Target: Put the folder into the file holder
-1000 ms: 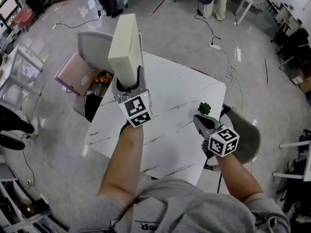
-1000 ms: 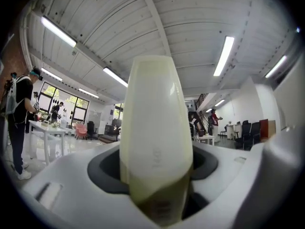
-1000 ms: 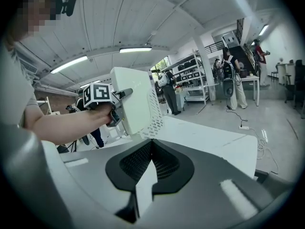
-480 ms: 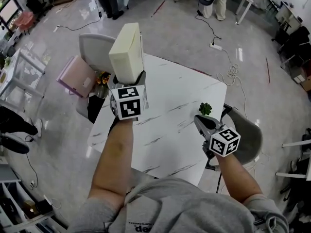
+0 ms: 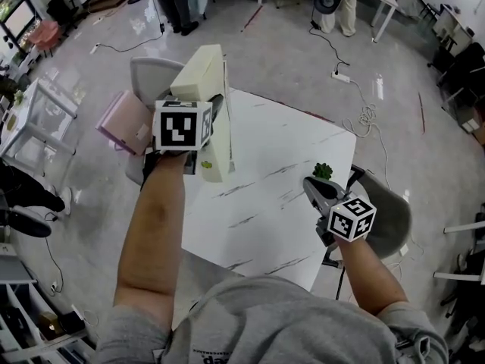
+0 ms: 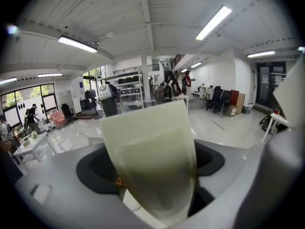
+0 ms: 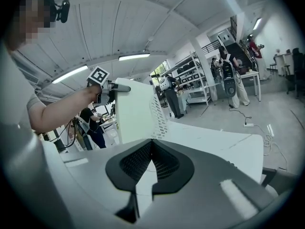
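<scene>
Release step now: the left hand-held gripper [image 5: 211, 116] is spreading its jaws around the pale folder [image 5: 200, 70], which looks dropped into the file holder [image 7: 157, 109] at the worktop [image 5: 288, 165] edge, while the right hand-held gripper [image 5: 312, 188] idles pressed together, so next comes a clean lift away.

Cream folder [image 5: 198, 70] upright in white perforated file holder [image 5: 220, 156]; table's [image 5: 288, 173] left edge
</scene>
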`<state>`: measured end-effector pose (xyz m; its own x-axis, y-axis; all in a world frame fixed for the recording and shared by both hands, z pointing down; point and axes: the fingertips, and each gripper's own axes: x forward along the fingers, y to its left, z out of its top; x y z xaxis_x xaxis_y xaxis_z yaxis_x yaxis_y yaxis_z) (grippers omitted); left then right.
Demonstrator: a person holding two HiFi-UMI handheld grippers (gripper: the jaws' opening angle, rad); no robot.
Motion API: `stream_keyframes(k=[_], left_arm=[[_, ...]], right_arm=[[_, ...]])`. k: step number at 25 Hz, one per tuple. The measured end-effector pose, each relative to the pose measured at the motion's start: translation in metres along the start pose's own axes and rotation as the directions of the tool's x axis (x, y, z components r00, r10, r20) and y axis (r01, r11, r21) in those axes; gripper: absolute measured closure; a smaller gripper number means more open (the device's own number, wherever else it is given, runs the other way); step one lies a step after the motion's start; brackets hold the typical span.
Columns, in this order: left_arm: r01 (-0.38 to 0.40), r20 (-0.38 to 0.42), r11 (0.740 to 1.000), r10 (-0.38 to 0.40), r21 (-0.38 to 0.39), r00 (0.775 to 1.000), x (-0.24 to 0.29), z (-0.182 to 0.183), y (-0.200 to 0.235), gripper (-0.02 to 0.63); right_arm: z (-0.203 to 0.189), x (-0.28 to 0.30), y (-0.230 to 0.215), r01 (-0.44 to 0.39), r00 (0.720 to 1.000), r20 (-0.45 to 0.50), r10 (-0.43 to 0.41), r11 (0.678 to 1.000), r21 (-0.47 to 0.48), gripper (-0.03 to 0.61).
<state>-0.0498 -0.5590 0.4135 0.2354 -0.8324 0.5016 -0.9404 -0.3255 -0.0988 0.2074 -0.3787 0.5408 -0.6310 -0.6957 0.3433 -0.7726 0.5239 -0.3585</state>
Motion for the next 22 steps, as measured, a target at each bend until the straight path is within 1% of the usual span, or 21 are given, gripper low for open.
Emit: stream_keyframes(k=[2,4,5,6,8,10,12,15,18,22], left_arm=[[0.019,-0.074,1.0,-0.021,-0.023,0.997,0.004,0.002,0.004,0.14],[0.059,-0.123,0.994,-0.07,-0.091,0.99,0.011,-0.001,0.003,0.14],[0.075,-0.133,0.989,-0.092,-0.127,0.987,0.014,-0.002,0.002,0.155],[0.081,-0.135,0.985,-0.102,-0.151,0.986,0.016,-0.002,0.002,0.2],[0.074,-0.118,0.98,-0.096,-0.183,0.988,0.013,-0.001,0.004,0.244],[0.06,-0.073,0.974,-0.077,-0.221,0.994,0.006,0.003,0.01,0.263],[0.042,-0.01,0.968,-0.045,-0.248,0.999,-0.003,0.007,0.017,0.278],[0.029,0.112,0.96,0.003,-0.278,0.994,-0.021,0.017,0.026,0.282],[0.036,0.25,0.96,0.036,-0.279,0.967,-0.038,0.029,0.027,0.285],[0.033,0.395,0.961,0.082,-0.275,0.915,-0.049,0.022,0.021,0.287]], right_arm=[[0.0,-0.001,-0.001,0.004,1.0,0.001,-0.004,1.0,0.011,0.575],[0.0,-0.001,-0.001,0.006,1.0,0.0,-0.006,1.0,0.027,0.575],[-0.001,0.0,-0.001,0.006,1.0,-0.002,-0.006,0.999,0.035,0.575],[-0.001,0.0,-0.001,0.005,1.0,-0.004,-0.005,0.999,0.041,0.575],[-0.003,-0.001,0.0,0.005,1.0,-0.006,-0.005,0.999,0.05,0.575],[-0.002,-0.001,0.0,0.008,1.0,-0.006,-0.007,0.998,0.055,0.575],[-0.003,0.0,0.0,0.01,1.0,-0.006,-0.009,0.998,0.058,0.575],[-0.004,0.002,-0.002,0.013,1.0,-0.008,-0.012,0.998,0.062,0.575],[-0.005,0.004,-0.001,0.013,1.0,-0.011,-0.012,0.998,0.062,0.575],[-0.007,0.006,0.002,0.008,1.0,-0.017,-0.007,0.998,0.057,0.575]])
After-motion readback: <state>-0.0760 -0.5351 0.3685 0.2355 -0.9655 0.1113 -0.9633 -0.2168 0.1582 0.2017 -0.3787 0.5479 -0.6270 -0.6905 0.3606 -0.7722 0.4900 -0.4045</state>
